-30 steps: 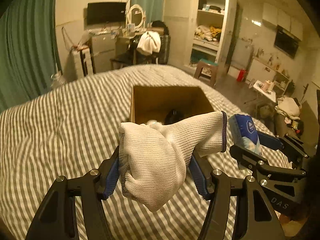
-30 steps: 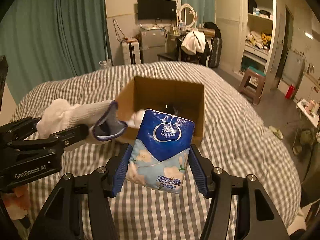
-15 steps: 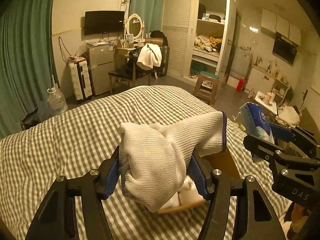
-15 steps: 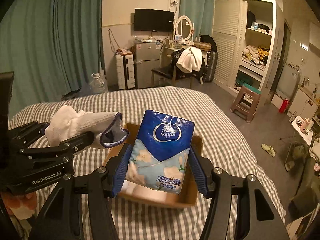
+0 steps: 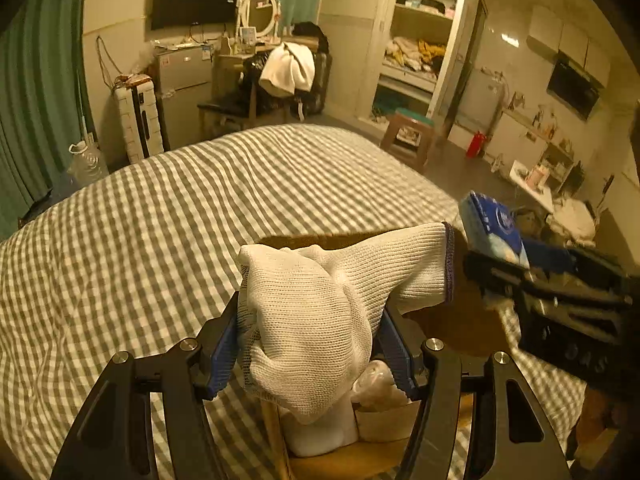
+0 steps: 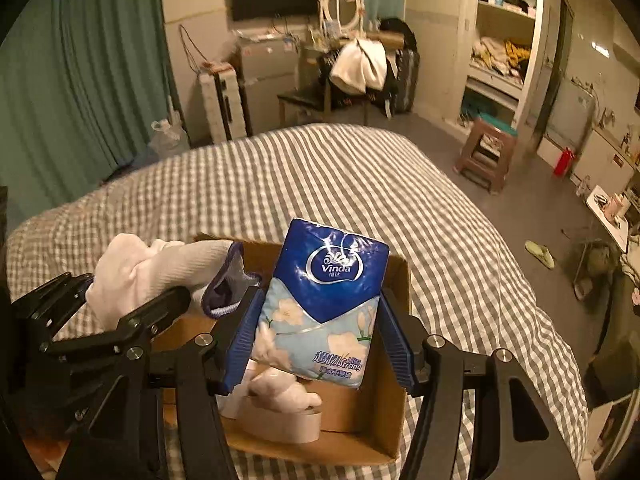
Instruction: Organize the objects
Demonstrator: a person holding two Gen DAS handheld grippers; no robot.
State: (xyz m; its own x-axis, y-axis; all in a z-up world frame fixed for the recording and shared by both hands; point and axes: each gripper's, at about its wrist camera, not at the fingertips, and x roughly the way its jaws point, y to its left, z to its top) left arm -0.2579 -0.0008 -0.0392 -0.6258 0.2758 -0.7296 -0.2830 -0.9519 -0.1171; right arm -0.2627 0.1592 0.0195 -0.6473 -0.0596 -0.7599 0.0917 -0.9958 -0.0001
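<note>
Two jaws clamped: left gripper (image 5: pixel 310 346) on crumpled white glove (image 5: pixel 320 320), right gripper (image 6: pixel 320 340) on blue tissue pack (image 6: pixel 324 308).

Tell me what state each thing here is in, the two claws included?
left gripper: shut on the white glove, above the box.
right gripper: shut on the tissue pack, above the box.
cardboard box: open-topped, on the bed, white items already inside.
wardrobe: open, clothes on shelves.
</note>
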